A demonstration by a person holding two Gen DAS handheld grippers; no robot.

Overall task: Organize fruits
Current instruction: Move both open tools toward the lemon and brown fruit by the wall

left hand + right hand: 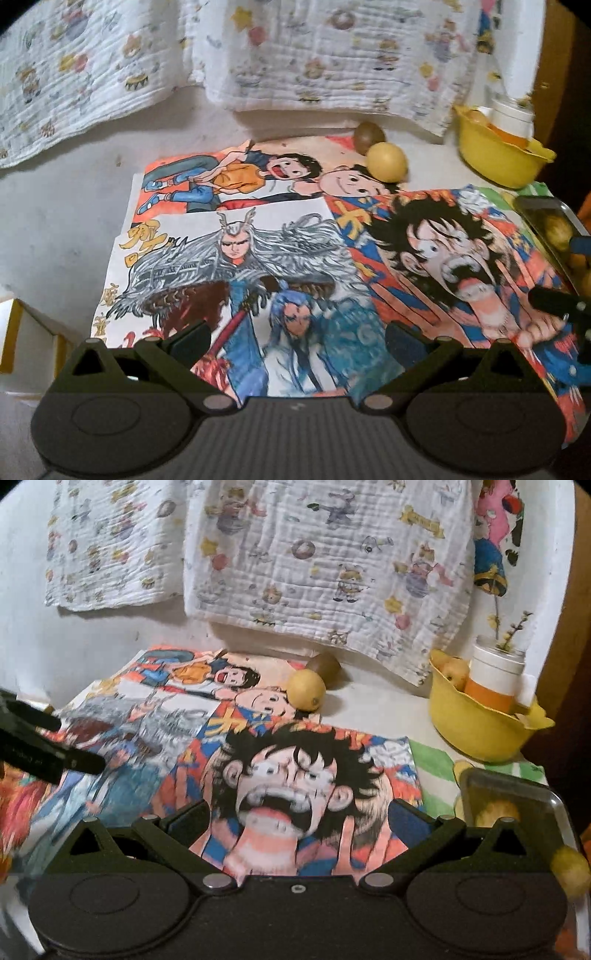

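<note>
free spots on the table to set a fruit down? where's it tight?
Free: the bare white tabletop left of the drawings, below the hanging cloth; also a strip between the lemon and the yellow bowl. Tight: the right side, where bowl and metal tray of fruit crowd together.

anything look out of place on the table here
Two fruits sit loose at the back, a lemon and a kiwi touching it, outside the yellow bowl and metal tray that hold the other fruit.
</note>
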